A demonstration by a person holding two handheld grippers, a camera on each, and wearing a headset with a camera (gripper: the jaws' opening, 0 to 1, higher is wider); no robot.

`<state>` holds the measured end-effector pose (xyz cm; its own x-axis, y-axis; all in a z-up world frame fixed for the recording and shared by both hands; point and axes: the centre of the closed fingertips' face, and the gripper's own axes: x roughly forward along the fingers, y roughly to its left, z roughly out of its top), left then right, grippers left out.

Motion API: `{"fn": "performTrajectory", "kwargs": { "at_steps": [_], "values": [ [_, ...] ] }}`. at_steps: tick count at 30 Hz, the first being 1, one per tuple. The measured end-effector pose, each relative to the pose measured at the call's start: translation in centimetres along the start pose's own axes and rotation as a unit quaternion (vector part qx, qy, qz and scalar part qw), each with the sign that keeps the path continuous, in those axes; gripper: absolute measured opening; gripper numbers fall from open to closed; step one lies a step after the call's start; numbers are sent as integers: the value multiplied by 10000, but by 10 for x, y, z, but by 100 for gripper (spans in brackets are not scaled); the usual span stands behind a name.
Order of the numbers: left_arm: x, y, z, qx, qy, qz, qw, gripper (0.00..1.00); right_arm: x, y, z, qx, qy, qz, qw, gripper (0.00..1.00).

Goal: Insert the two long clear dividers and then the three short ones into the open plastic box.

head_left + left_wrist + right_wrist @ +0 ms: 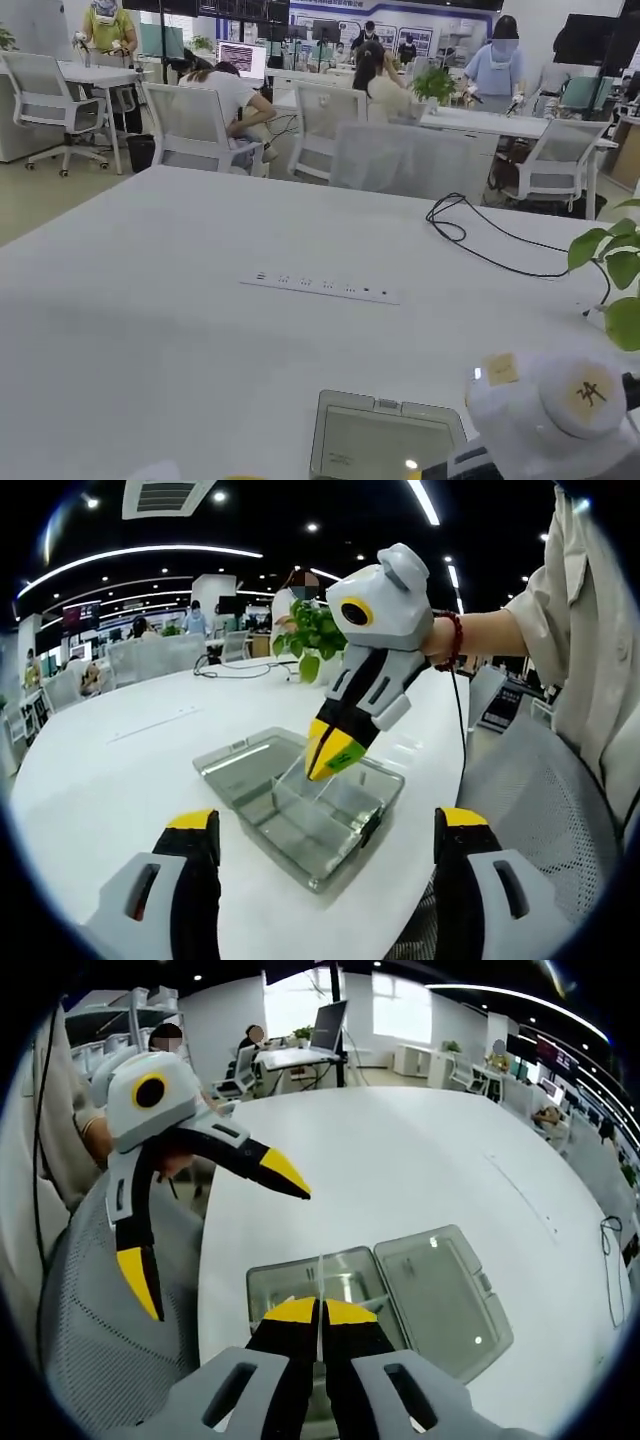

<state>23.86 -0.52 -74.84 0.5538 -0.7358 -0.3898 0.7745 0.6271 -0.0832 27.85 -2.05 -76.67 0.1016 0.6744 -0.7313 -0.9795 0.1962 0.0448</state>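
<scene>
Our right tongs (320, 1312) hold a clear divider (320, 1278), their jaws pressed tight on its upper edge. In the right gripper view the pane stands edge-on, a thin line rising from between the yellow tips. It lies directly over the tray of the box (270, 1285). The lid (440, 1290) is folded flat on the table (400, 1160) on the far side.

In the left gripper view the right tongs (330, 765) slope down from the upper right, with a hand at their back end. The divider (298, 792) hangs below their tips and reaches down inside the box (278, 848). It seems to run along the tray's length. The plastic is too clear for us to tell whether its lower edge touches the floor or sits in any slot.

Our left tongs (325, 825) carry nothing, and their jaws are spread wide. The box lies ahead of them, in the gap between the two jaws but clear of both. In the right gripper view the left tongs (228, 1252) hang beside the table's near edge. They are to the left of the box and touch neither the box nor the divider.

In the head view the lid (385, 440) lies at the bottom of the picture, on the white table (200, 300).
</scene>
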Motion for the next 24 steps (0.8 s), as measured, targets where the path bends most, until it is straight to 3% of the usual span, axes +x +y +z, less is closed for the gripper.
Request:
{"fn": "performTrajectory", "kwargs": {
  "at_steps": [4,13,24],
  "values": [
    [1,1,1,33,-25,22,10000,92,3,2,2,-312,233,37,9992,3],
    [1,2,1,45,-72,61,9999,95,15,7,6,-749,349,89,9965,2],
    [1,4,0,1,-89,100,9999,95,28,9,4,-973,523,202,9937,2]
  ]
}}
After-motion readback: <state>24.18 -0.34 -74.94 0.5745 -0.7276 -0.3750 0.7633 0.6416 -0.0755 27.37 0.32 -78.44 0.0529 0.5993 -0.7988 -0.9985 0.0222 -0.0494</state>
